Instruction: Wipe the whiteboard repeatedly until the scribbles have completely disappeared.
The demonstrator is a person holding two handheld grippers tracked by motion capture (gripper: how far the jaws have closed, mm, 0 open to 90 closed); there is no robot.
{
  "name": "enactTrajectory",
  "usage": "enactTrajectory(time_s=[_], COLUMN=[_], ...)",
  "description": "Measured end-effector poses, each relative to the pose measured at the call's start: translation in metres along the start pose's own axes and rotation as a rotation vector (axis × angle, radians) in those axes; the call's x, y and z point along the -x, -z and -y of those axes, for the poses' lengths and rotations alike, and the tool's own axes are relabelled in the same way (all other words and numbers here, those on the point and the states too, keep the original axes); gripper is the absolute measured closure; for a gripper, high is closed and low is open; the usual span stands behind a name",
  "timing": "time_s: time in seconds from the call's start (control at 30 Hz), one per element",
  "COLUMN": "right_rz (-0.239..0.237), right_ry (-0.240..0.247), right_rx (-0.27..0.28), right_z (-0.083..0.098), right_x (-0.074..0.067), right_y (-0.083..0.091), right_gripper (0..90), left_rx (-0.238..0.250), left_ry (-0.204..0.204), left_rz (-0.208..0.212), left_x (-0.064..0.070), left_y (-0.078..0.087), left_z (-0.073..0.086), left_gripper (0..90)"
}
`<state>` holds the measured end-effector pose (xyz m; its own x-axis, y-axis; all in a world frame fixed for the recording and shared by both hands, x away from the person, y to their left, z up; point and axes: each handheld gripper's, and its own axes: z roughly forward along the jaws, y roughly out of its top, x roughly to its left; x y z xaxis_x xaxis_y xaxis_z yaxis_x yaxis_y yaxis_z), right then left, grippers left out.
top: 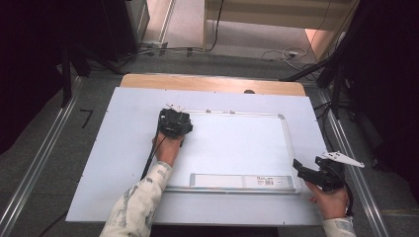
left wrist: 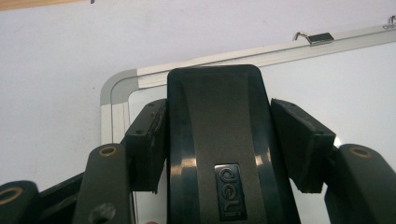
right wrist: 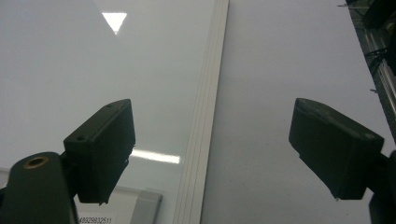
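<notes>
Worktop (top: 113, 163): a pale sheet covers it, with a strip of bare wood showing along the far edge; there is open surface to the left of the board and a narrower strip to its right.

Whiteboard (top: 237, 145): one, lying flat on the worktop, its long sides running left to right and its silver frame all round; the writing surface looks blank.

Tray strip (top: 242, 181): one grey ledge along the board's near edge, with a barcode label at its right end; I see nothing lying in it.

Hangers (left wrist: 315, 37): small metal clips on the board's far frame rail; I can make out two in the left gripper view.

Eraser (left wrist: 219, 140): one black block with a small embossed logo plate, sitting at the far left corner of the board, its front end close to the frame rail.

Left gripper (top: 174, 123): over that same far left corner; its fingers (left wrist: 147, 140) stand part way in, one on each side of the eraser, pressing its flanks, so they hold it.

Right gripper (top: 316, 174): off the board's near right corner, above the bare strip of the worktop; its fingers (right wrist: 105, 144) stand wide apart with nothing between them, and the board's right frame rail (right wrist: 205, 116) runs between the two in the right gripper view.

Room to move: the middle and right of the board lie free of objects.
</notes>
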<state>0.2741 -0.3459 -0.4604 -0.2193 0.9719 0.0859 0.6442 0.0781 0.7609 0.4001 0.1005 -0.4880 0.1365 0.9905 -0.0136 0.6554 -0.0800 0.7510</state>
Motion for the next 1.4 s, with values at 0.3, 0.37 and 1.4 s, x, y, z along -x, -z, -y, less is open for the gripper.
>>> enactTrajectory(time_s=[0.3,0.37,1.4], right_rz=[0.000,0.001,0.001], right_ry=[0.001,0.000,-0.008], right_rx=[0.002,0.002,-0.001], right_z=[-0.001,0.000,0.000], right_x=[-0.001,-0.001,0.000], right_y=[0.000,0.001,0.000], right_gripper=[13.2,13.2,13.4], left_rx=[-0.036,-0.044,-0.078], left_ry=[-0.056,-0.045,-0.028], left_rz=[0.045,0.047,-0.005], left_x=[0.020,0.017,0.005], left_y=[-0.001,-0.001,0.009], left_z=[-0.003,-0.004,0.004], left_gripper=[40.8,40.6,40.5])
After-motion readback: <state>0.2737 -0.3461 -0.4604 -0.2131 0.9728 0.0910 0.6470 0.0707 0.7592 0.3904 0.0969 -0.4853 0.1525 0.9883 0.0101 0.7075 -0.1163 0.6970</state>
